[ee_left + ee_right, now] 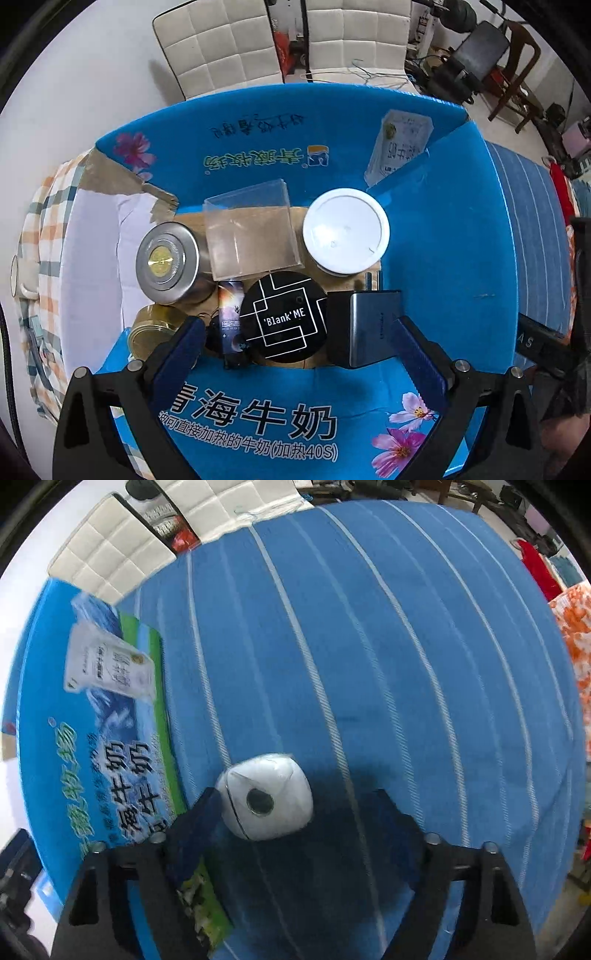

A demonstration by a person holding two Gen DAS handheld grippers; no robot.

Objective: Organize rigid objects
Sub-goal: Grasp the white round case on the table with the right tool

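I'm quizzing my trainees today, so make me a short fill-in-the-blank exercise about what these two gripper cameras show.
1. The white rounded object lies on a striped ____ cloth.
2. The black round tin reads 'Blank' ____.
3. The transparent box stands between the silver tin and the ____-lidded jar.

Missing words: blue; ME; white

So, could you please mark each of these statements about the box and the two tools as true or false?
1. The left tool is clamped on the black 'Blank ME' tin. False: its fingers stand open around it.
2. The white-lidded jar is inside the blue box. True.
3. The white rounded object lies inside the box. False: it lies on the blue striped cloth beside it.
4. The right tool is open. True.
5. A clear plastic box sits between the silver tin and the white-lidded jar. True.
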